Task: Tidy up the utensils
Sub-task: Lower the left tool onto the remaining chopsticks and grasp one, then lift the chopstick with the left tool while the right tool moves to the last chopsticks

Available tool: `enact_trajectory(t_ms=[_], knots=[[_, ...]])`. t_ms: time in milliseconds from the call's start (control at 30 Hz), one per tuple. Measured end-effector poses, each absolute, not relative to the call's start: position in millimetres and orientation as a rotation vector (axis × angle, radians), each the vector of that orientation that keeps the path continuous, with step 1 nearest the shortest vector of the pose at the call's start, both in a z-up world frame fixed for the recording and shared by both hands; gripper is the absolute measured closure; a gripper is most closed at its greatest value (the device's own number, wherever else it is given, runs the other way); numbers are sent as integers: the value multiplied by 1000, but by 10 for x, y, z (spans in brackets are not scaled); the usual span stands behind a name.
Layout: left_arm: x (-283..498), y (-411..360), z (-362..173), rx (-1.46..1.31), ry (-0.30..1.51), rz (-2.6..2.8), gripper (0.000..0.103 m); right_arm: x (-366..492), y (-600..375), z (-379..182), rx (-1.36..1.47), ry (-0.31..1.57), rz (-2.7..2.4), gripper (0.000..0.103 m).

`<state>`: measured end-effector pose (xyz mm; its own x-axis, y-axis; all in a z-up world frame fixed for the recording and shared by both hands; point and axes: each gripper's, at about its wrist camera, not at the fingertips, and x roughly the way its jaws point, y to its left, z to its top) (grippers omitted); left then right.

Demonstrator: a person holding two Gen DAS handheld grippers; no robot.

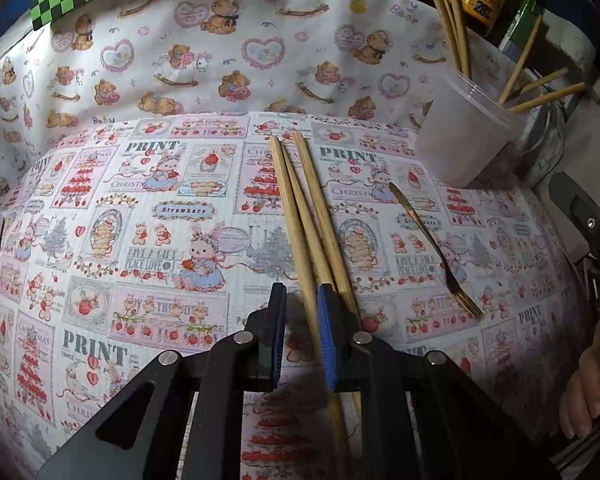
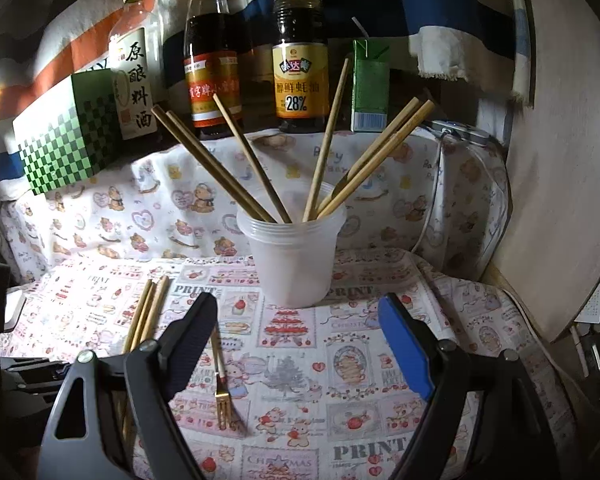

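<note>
My left tongs [image 1: 302, 332] stood partly open over three loose bamboo chopsticks [image 1: 300, 208] lying side by side on the strawberry-print cloth surface [image 1: 140, 240]; one stick ran between the jaws, and I could not tell whether either pad touched it. My right tongs [image 2: 300, 344] were spread wide and held nothing, hovering near a small gold metal fork [image 2: 222, 388] that lay flat, tines toward me. Beyond it stood a translucent plastic cup [image 2: 296, 260] with more bamboo chopsticks [image 2: 260, 164] fanned out inside. Behind the cup I saw a dark sauce bottle with a yellow label [image 2: 300, 64] and a green checkered box [image 2: 68, 136]
</note>
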<state>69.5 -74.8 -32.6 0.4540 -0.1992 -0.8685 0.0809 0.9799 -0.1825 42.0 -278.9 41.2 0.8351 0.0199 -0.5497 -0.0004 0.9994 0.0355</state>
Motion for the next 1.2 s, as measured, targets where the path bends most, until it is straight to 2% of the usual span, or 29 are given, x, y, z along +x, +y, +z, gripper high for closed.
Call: enact_trajectory(t_ms=[400,467,500,633,767,967,1200], knots=[[683,-794,-355,-116,1090,-183,89,393,-2745,415,9,569,2,22],[678,-816,-358,-101,1086,-176,91,391,-2742,414,8,571,-1,22],[679,-830,-365,-98,1086,-175,96,393,-2746,414,8,572,-1,22],[690,-774,-363,-143,1085,-176,96,405,-2750,411,3,571,-4,22],[638,-675,-227,-171,1012,-165,97,407,-2731,407,-12,565,-8,22],[424,-636,143,-155,807,-140,97,408,-2686,369,-12,582,32,22],[307,-566,364,-173,670,-130,97,386,-2300,141,-93,708,253,26]])
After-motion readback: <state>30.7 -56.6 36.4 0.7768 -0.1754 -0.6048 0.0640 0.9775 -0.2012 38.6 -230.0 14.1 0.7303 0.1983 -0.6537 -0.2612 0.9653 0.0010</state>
